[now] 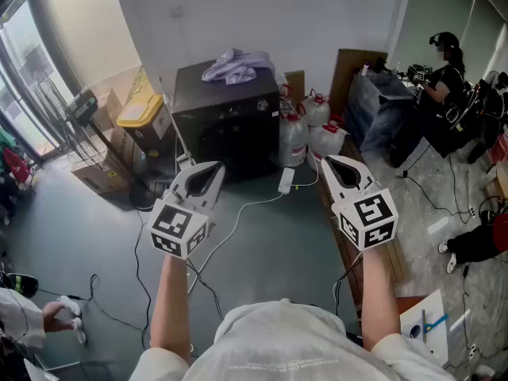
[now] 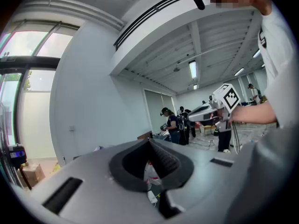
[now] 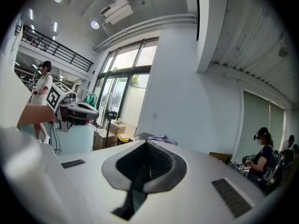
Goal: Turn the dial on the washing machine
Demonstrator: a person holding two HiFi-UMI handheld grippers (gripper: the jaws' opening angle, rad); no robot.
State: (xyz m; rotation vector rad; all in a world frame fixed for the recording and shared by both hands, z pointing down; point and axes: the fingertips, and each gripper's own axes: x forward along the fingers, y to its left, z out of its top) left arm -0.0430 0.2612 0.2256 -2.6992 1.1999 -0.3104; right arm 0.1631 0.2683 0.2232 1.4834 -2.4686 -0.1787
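The black washing machine (image 1: pixel 226 117) stands against the far wall, with a lilac cloth (image 1: pixel 236 66) heaped on its top. Its control strip runs along the upper front; I cannot make out the dial on it. Both grippers are held up in the air, well short of the machine and pointing toward it. My left gripper (image 1: pixel 216 167) is shut with nothing in it, its tips meeting in the left gripper view (image 2: pixel 149 141). My right gripper (image 1: pixel 327 159) is also shut and empty (image 3: pixel 147 143). Each gripper view shows the other gripper off to the side.
A yellow-lidded bin (image 1: pixel 141 111) and cardboard boxes (image 1: pixel 107 145) stand left of the machine. Water jugs (image 1: pixel 305 129) stand to its right. A power strip (image 1: pixel 286 181) and cables lie on the floor in front. A person (image 1: pixel 444 70) works at the back right.
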